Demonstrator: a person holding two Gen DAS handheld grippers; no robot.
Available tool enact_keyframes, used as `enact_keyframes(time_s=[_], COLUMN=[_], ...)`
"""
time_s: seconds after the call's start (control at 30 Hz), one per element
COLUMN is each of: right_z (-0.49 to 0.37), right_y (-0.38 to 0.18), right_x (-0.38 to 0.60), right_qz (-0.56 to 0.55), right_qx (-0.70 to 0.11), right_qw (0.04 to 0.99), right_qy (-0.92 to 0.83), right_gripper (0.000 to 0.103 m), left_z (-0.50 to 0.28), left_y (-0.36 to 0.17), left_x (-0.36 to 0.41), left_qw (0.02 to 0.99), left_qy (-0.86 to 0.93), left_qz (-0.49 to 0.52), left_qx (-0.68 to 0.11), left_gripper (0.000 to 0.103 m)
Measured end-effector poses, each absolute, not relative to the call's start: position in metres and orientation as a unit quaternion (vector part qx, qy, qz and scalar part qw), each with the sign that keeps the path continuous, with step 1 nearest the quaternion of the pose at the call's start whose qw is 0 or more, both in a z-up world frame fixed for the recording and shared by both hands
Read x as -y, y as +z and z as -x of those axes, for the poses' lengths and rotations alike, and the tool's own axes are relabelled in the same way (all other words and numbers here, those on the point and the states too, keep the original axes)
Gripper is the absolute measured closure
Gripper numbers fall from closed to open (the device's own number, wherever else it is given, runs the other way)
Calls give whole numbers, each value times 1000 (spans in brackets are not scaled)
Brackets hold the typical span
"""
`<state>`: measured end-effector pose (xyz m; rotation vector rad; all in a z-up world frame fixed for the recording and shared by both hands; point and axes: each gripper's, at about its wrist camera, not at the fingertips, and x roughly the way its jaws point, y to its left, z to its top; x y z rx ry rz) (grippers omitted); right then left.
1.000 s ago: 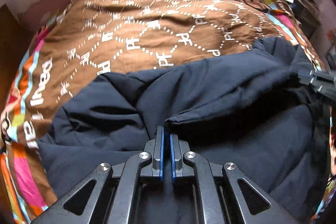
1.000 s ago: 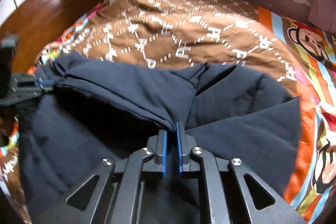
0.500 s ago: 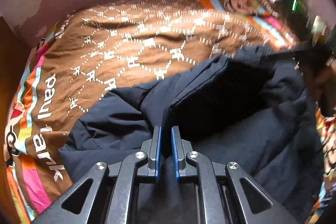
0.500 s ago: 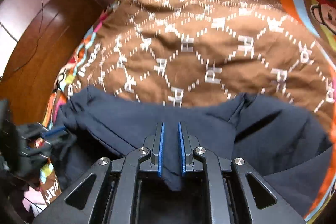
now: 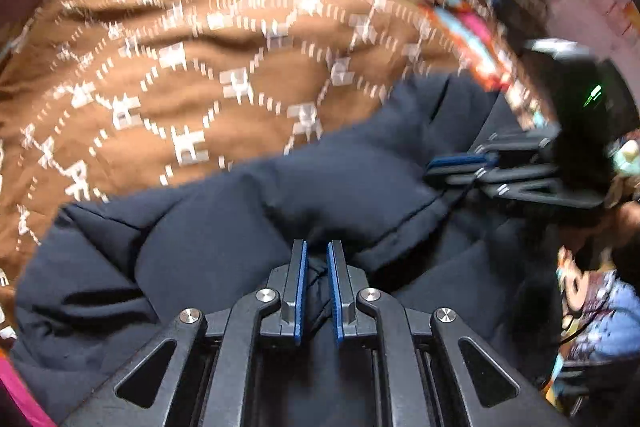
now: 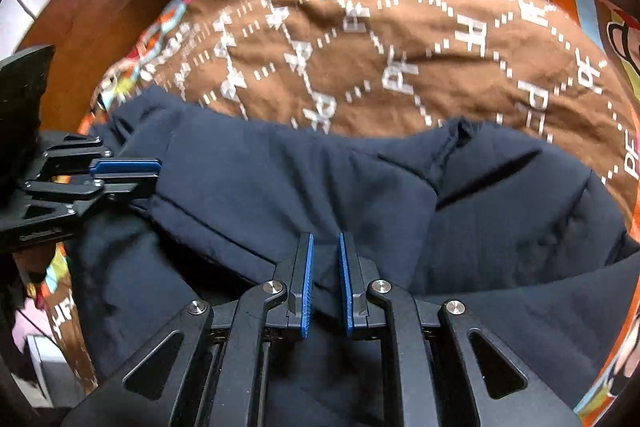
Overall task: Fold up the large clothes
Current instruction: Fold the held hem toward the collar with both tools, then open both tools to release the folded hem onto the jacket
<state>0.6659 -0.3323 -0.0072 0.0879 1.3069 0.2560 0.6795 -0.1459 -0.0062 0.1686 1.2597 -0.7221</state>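
A fold of the dark navy garment (image 5: 344, 183) is being made: one edge is being carried over the rest of the cloth, which is lying bunched on the brown patterned bedspread (image 5: 208, 67) at the near side of the bed.

The left gripper (image 5: 317, 287) and the right gripper (image 6: 324, 283) are each pinching a ridge of the navy cloth, fingers (image 6: 305, 283) standing narrow with fabric filling the gap between the blue pads (each is also showing side-on in the other's view, again closed on the edge).

Next, I judge, both hands are needing to lay that edge down level and flat before letting go, keeping it taut so no bulge is trapped.
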Motion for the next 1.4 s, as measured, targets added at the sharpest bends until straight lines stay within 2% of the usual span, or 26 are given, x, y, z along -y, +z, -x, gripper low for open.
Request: enact_keyframes(time_s=[0.1, 0.2, 0.33, 0.47, 0.57, 0.7, 0.97, 1.17, 1.3, 1.33, 1.4], right_z=[-668, -672, -669, -659, -648, -650, -662, -651, -634, -628, -616], right_y=[-22, -42, -64, -50, -23, -5, -65, -65, -40, -32, -17], right_x=[333, 332, 317, 311, 311, 295, 281, 281, 284, 284, 287], right_qz=[-42, -53, -16, -4, -50, -66, -63, -65, -56, -53, -49], right_qx=[-622, -633, -624, -604, -577, -556, -605, -584, -540, -529, -504], right_qw=[773, 765, 777, 793, 807, 813, 782, 799, 831, 838, 855], right_qy=[119, 107, 85, 78, 116, 161, 135, 126, 123, 121, 107], right_gripper=[95, 97, 100, 100, 100, 97, 99, 99, 97, 94, 82], left_z=[-688, -692, -687, -674, -664, -663, -667, -662, -650, -645, -637], left_y=[-29, -46, -64, -53, -37, -30, -61, -66, -49, -42, -31], left_x=[143, 147, 160, 156, 141, 124, 121, 115, 102, 99, 94], left_qw=[729, 725, 738, 761, 776, 774, 758, 776, 795, 804, 819], left_qy=[-302, -286, -257, -256, -272, -268, -268, -259, -252, -247, -236], left_qz=[-64, -71, -102, -90, -64, -32, -52, -23, 12, 16, 23], left_qx=[-611, -622, -616, -590, -565, -572, -592, -575, -551, -541, -523], left_gripper=[100, 100, 100, 100, 100, 100, 100, 100, 100, 100, 99])
